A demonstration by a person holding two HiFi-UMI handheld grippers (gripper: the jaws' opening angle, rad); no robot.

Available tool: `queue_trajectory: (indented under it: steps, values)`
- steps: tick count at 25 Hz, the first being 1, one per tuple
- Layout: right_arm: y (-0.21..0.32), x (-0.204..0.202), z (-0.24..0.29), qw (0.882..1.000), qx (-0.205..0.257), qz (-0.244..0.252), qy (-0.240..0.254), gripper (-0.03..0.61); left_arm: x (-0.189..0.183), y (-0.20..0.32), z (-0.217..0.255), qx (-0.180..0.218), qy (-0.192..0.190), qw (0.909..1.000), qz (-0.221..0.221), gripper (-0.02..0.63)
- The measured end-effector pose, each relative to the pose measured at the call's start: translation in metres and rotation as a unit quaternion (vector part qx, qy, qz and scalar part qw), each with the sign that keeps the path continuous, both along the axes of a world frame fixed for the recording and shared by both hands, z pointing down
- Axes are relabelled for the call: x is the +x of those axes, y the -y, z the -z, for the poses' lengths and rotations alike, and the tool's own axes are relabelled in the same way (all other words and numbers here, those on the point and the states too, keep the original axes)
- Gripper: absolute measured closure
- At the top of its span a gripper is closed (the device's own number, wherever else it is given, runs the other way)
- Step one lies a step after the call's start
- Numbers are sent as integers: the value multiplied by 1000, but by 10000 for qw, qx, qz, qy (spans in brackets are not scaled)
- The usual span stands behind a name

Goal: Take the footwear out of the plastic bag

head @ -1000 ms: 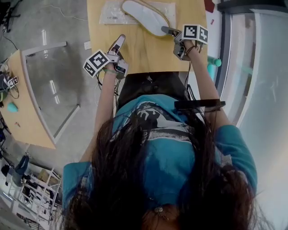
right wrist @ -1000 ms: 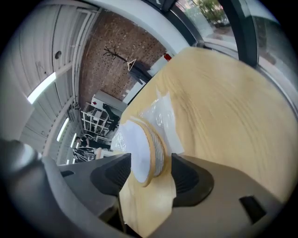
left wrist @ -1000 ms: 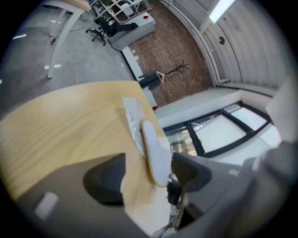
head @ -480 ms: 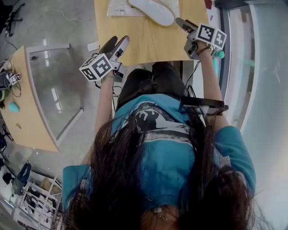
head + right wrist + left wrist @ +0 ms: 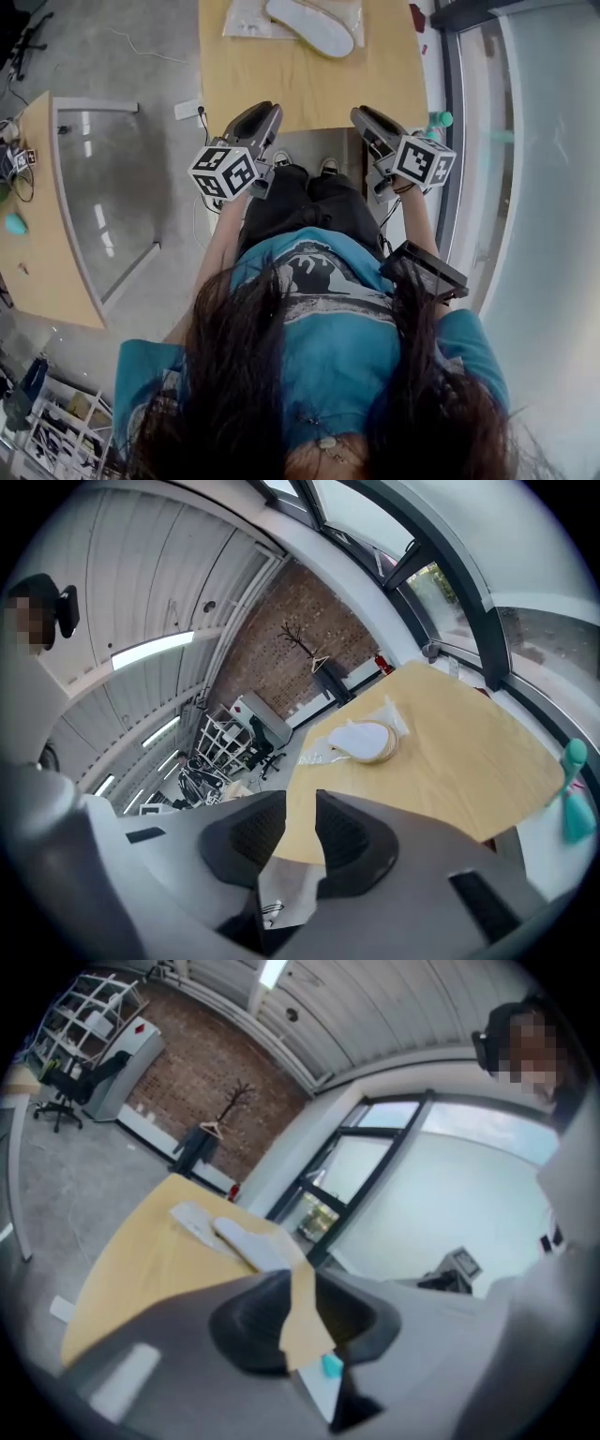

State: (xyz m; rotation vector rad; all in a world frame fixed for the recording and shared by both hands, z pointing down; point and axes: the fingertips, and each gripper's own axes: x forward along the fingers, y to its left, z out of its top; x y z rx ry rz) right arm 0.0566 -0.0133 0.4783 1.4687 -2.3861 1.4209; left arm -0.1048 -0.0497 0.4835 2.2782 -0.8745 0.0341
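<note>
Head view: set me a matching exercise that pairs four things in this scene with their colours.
Things:
1. slipper
2. plastic bag
3. table
4. small object beside the table's right edge

Colours:
a. teal
b. light wood
c. white
d. clear

Pairs: 1-c, 2-d, 3-b, 4-a

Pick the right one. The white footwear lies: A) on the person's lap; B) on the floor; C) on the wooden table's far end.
C: the white footwear lies atop the plastic bag at the far end of the wooden table.
</note>
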Motion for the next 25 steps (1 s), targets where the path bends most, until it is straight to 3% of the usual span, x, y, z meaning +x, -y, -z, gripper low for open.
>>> queue_trajectory:
  steps: [5, 11, 19, 25]
  values:
    - [-55, 3, 0, 10000, -55, -18, 16, 531, 8, -33, 11, 108, -14, 9998, 174, 626]
    - [-129, 21, 9, 9997, 57, 156, 178, 545, 41, -102, 31, 441, 292, 9984, 182, 626]
    - [-255, 47, 11, 9975, 176, 602, 333, 549, 95, -250, 37, 485, 342, 9977, 333, 626]
    - [-325, 36, 22, 9944, 375, 918, 375, 551, 100, -336, 41, 536, 634, 9961, 297, 626]
